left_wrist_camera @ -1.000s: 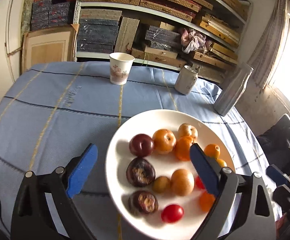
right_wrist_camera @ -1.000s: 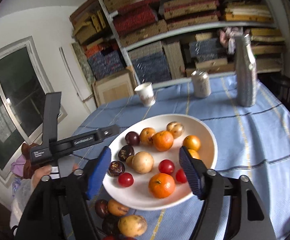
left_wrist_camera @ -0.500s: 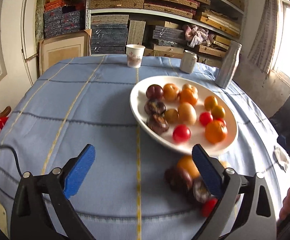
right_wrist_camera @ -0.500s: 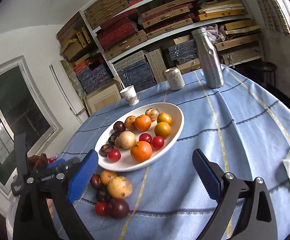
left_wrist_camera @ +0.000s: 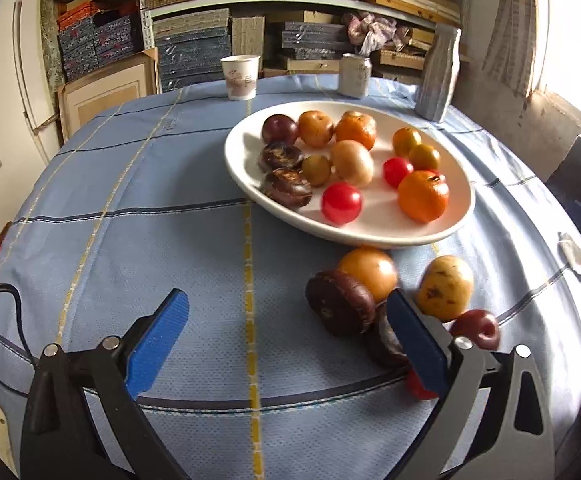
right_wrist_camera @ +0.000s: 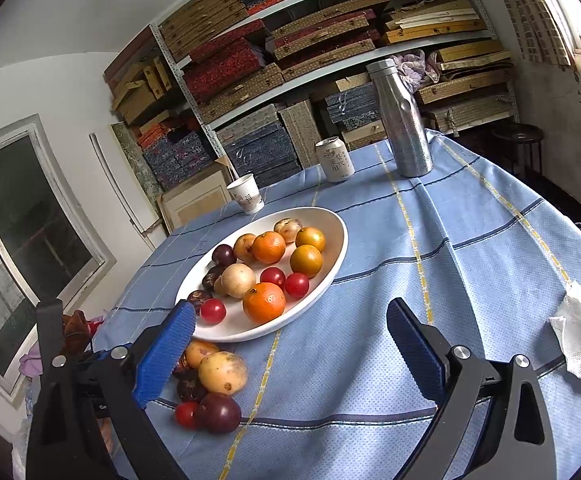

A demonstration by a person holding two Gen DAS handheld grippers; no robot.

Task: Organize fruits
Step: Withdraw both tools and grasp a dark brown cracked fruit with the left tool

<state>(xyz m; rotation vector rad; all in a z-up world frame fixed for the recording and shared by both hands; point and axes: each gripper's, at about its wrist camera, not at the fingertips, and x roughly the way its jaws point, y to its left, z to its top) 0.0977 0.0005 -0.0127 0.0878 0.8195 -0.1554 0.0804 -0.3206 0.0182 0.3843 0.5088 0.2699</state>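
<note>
- Looking along the left tool (left_wrist_camera: 286,336), I see both blue pads spread wide with only bare cloth between them — it holds nothing; its jaws have just been opening a little more.
- The right tool (right_wrist_camera: 290,344) is also wide open and empty; its jaws have just been opening too, and only the cloth of the table (right_wrist_camera: 470,240) lies between them.
- The plate (left_wrist_camera: 460,200) stands ahead, near the middle of the table, and already carries many fruits: oranges, red tomatoes, dark ones and a pale one.
- The loose fruits (left_wrist_camera: 370,292) lie in a small heap on the cloth, touching or almost touching the near rim of the plate.
- From the left tool this heap is ahead and to the right — the dark fruit (left_wrist_camera: 338,308) sits just beside the right pad, partly behind it.
- From the right tool the same heap is low and to the left; the potato-like fruit (right_wrist_camera: 222,372) lies just past the left pad, outside the gap.
- Neither tool has a fruit between its pads. I judge the left one is nearer to the dark fruit and needs only a small shift to its right.
- The fruits are round, with no long axis, so the approach angle matters little; rolling is the risk.
</note>
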